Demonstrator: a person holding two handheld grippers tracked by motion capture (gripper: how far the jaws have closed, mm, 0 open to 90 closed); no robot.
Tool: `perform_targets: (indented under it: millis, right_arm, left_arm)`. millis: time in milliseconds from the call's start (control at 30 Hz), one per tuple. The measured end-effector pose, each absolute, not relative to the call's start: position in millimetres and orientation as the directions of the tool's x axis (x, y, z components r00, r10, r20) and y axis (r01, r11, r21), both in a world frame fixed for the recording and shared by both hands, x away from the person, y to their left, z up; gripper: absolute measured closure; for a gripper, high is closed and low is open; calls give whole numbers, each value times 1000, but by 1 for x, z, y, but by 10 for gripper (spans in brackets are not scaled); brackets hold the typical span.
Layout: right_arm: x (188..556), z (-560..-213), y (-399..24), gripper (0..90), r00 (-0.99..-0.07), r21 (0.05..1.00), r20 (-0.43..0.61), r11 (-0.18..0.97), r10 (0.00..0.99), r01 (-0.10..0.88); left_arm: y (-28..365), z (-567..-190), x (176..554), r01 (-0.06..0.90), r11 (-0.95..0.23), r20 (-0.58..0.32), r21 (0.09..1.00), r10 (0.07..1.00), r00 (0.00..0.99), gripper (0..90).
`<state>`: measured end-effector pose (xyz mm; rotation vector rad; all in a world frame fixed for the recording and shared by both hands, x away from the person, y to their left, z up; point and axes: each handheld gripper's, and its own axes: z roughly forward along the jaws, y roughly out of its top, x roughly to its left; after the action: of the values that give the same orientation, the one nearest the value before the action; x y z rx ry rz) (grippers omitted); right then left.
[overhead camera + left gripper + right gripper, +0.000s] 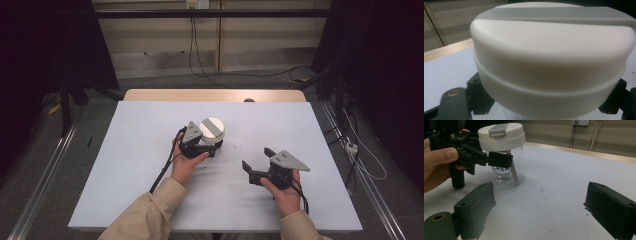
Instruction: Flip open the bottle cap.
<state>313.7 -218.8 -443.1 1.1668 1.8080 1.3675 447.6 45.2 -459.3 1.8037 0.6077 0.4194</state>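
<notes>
Your left tool pinches the clear jar on its wall, just under the white lid; the jar stands upright on the surface. Your right tool stands spread and empty, well apart from the jar. The jar looks stiff, light and smooth-walled, likely slippery; take the lid by its rim, clear of the grey tab.

Beige wall, grey floor
</notes>
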Motion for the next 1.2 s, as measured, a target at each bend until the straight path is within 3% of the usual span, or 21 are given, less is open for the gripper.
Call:
perform_targets:
  millis: [800,1200]
  right_arm:
    - [336,-435,-196,213,-469,942,64,103,881,321]
    - [346,-431,-184,628,-508,926,117,91,853,367]
  left_arm:
    - [45,-460,447,197,-234,-20,952,594,804,185]
    - [45,-460,447,198,-234,-21,952,595,803,185]
